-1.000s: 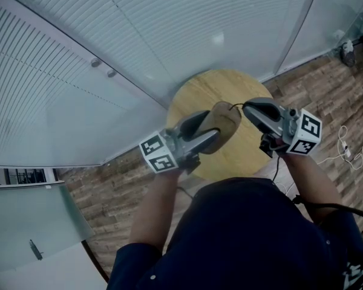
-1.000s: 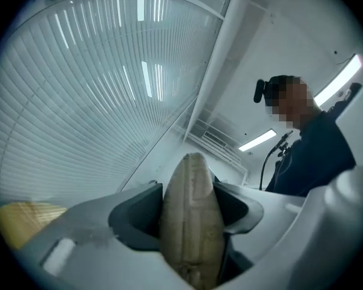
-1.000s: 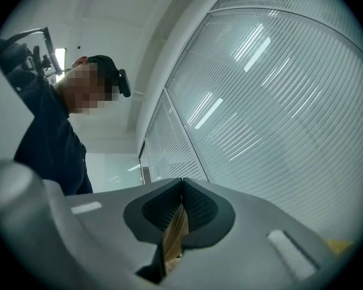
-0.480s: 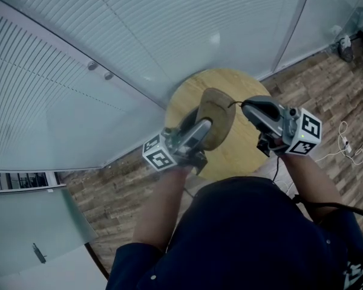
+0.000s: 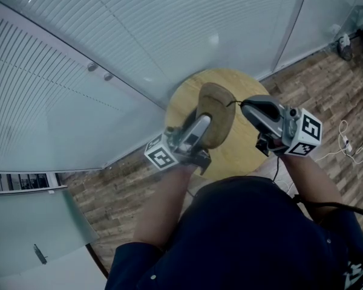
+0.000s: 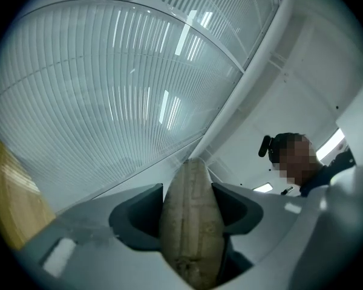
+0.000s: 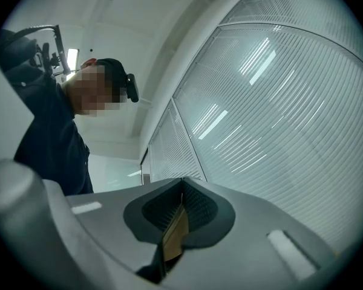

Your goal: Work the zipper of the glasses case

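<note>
The left hand-held gripper (image 5: 199,124) is clamping the single glasses case (image 5: 216,110) with its jaws spread wide around the case's body. It is holding the case up over the round wooden counter (image 5: 249,153), seemingly clear of the surface. In the left gripper view the case is showing its narrow edge, squeezed between both pads, with a seam running down the middle that is probably the zipper line. Its long axis is pointing away along the jaws. In the head view that axis is running up and away from the person, tilted slightly to the right. The right hand-held gripper (image 5: 246,107) is sitting just to the right of the case's upper end, and its jaws are pinching shut on a small tan pull tab (image 7: 175,237). A thin dark link is bridging the short gap from that tab to the case. The right hand is therefore the nearer one to the zipper, while the left is only steadying the body. Any travel of the slider is likely depending on the right hand drawing the tab along the case's long edge. In all there is one case, one tab, one counter and two hand-held grippers.
</note>
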The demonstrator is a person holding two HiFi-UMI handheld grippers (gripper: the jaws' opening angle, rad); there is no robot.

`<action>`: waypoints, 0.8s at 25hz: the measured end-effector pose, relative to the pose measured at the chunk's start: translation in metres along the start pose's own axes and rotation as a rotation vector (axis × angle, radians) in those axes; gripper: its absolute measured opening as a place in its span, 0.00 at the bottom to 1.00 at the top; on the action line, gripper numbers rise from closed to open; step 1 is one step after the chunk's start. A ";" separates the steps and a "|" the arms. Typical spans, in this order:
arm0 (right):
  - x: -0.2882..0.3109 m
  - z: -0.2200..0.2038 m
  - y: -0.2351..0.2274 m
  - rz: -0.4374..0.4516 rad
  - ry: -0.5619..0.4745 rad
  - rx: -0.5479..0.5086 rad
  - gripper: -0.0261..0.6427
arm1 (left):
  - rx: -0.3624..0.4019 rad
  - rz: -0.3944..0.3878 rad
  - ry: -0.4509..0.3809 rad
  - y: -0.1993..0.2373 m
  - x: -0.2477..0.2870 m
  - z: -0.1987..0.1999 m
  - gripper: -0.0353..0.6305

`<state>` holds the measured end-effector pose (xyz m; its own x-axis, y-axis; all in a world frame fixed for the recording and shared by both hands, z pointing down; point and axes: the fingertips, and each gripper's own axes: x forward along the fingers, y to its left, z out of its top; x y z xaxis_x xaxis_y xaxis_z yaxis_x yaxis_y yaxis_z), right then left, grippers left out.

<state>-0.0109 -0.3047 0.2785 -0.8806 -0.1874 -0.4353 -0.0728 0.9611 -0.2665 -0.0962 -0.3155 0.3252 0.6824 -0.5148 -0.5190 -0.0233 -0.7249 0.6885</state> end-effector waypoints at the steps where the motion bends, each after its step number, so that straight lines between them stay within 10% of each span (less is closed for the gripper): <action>1: 0.000 0.001 0.001 0.002 -0.001 -0.003 0.06 | -0.002 -0.001 -0.002 -0.001 0.001 0.001 0.45; 20: 0.000 -0.008 0.019 0.034 0.016 -0.033 0.06 | -0.038 -0.016 -0.072 -0.006 0.005 0.010 0.45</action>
<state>-0.0161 -0.2849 0.2805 -0.8903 -0.1516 -0.4294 -0.0578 0.9730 -0.2236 -0.1001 -0.3181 0.3138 0.6284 -0.5358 -0.5639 0.0155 -0.7162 0.6977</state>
